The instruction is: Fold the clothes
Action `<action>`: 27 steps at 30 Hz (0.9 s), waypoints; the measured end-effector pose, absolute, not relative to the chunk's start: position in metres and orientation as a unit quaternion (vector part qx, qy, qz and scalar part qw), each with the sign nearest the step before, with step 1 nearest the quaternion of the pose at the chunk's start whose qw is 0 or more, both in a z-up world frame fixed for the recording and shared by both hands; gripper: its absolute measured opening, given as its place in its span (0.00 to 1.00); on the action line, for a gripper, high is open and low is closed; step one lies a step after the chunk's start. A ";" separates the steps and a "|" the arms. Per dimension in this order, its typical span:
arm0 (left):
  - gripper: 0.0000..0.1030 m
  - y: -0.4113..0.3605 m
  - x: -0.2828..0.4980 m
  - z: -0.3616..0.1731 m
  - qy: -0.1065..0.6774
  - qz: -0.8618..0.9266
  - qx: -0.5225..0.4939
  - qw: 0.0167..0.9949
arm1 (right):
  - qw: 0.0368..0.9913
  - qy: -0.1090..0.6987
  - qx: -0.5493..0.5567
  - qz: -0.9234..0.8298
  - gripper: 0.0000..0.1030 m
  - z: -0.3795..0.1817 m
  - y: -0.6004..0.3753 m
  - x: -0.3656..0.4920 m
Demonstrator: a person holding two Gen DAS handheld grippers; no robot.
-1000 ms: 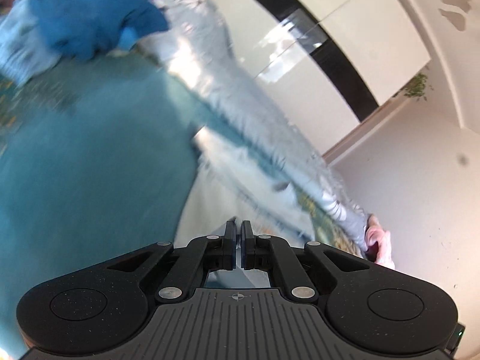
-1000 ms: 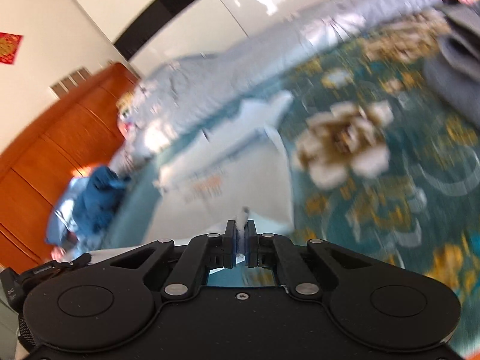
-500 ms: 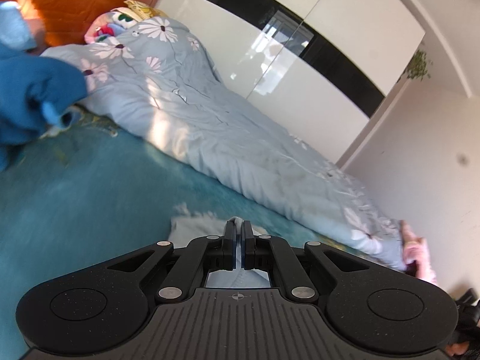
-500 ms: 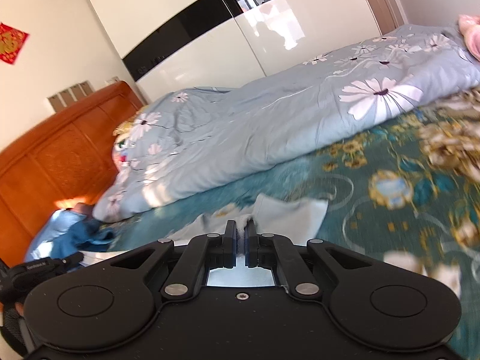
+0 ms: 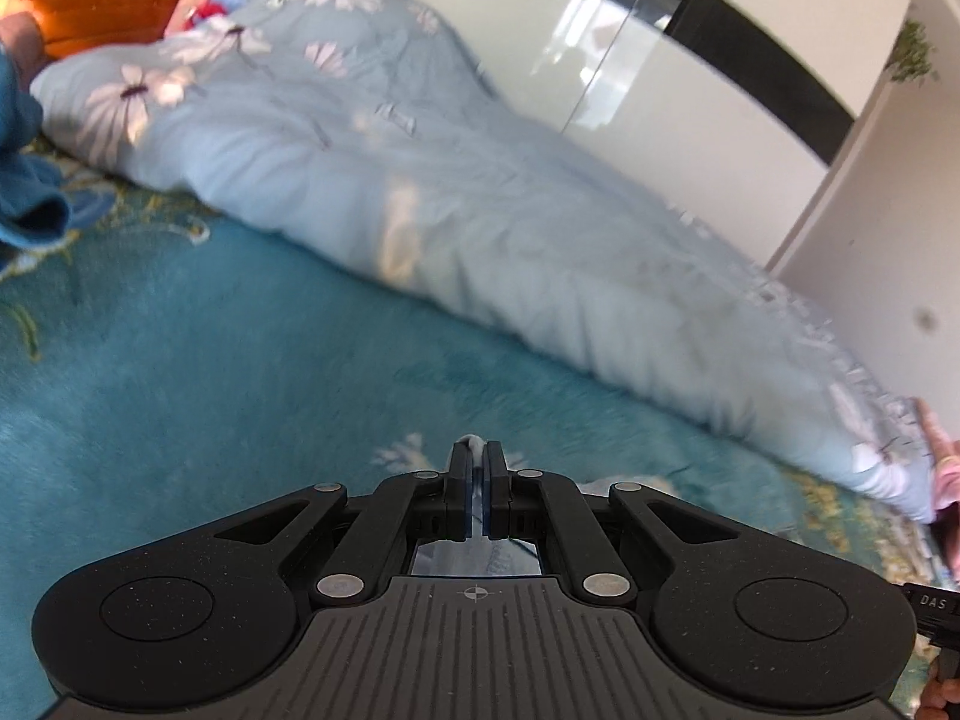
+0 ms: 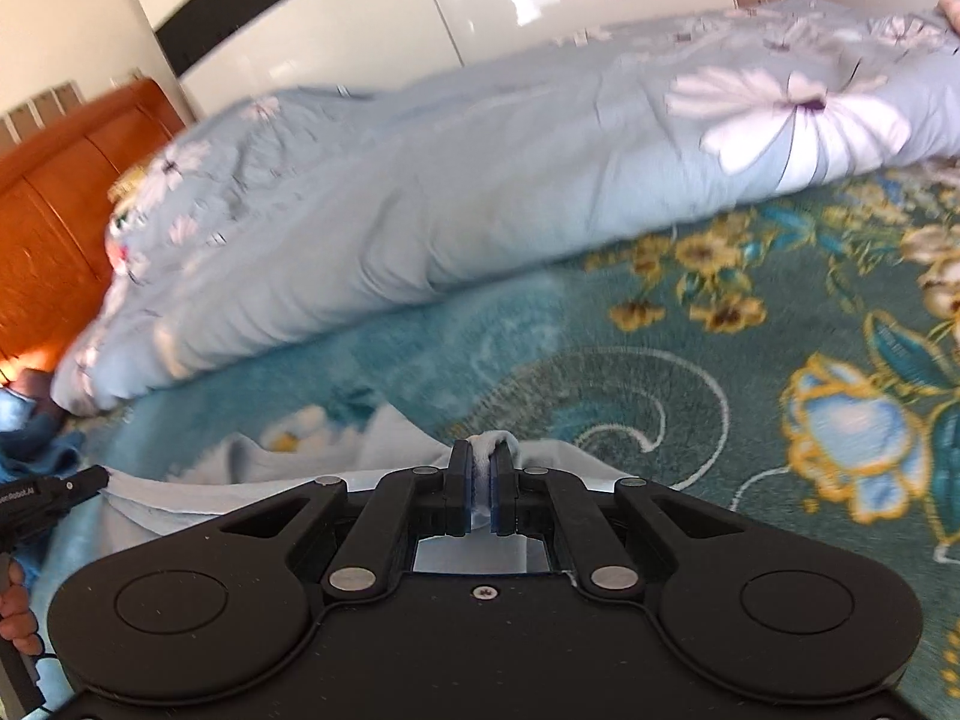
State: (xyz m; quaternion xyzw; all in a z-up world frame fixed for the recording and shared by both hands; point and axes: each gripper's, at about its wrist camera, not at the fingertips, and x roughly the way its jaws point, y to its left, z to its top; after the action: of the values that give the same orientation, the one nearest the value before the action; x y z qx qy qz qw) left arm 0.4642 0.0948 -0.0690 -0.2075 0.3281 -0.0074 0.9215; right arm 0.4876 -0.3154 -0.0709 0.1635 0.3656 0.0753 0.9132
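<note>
Your left gripper (image 5: 477, 468) and right gripper (image 6: 479, 468) are each clamped on the pale garment (image 6: 396, 450), which trails toward six o'clock over the bed (image 6: 600, 360). It probably isn't folded yet; its shape is mostly hidden.

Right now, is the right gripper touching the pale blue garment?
Touching. The right wrist view shows the right gripper shut on a bunched fold of the pale blue garment.
</note>
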 end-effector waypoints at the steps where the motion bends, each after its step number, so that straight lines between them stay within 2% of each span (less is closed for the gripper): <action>1: 0.02 0.095 0.469 -0.073 0.334 -0.006 -0.206 0.920 | 0.912 0.369 0.161 0.074 0.06 -0.074 -0.314 0.491; 5: 0.04 0.095 0.476 -0.072 0.345 -0.005 -0.199 0.917 | 0.915 0.366 0.152 0.082 0.15 -0.070 -0.311 0.497; 6: 0.11 0.098 0.476 -0.067 0.339 -0.003 -0.203 0.918 | 0.917 0.361 0.148 0.085 0.24 -0.065 -0.311 0.497; 9: 0.37 0.109 0.472 -0.050 0.312 0.003 -0.228 0.922 | 0.926 0.336 0.144 0.098 0.37 -0.044 -0.313 0.491; 14: 0.40 0.128 0.447 -0.025 0.294 0.012 -0.255 0.921 | 0.935 0.318 0.128 0.091 0.38 -0.018 -0.320 0.468; 16: 0.47 0.129 0.428 -0.024 0.307 0.003 -0.242 0.920 | 0.933 0.327 0.118 0.095 0.39 -0.022 -0.323 0.449; 19: 0.52 0.126 0.388 -0.035 0.334 -0.010 -0.248 0.909 | 0.926 0.350 0.106 0.093 0.40 -0.039 -0.327 0.414; 22: 0.56 0.119 0.350 -0.060 0.369 -0.009 -0.244 0.897 | 0.912 0.373 0.142 0.096 0.41 -0.062 -0.335 0.384; 27: 0.56 0.118 0.308 -0.090 0.405 -0.005 -0.278 0.871 | 0.886 0.383 0.238 0.113 0.41 -0.088 -0.342 0.353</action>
State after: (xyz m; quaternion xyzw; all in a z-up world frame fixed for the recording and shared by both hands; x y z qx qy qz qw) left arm 0.3078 0.1185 -0.0904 -0.2780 0.4046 -0.0054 0.8712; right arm 0.3526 -0.3417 -0.0885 0.2379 0.3826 0.1127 0.8856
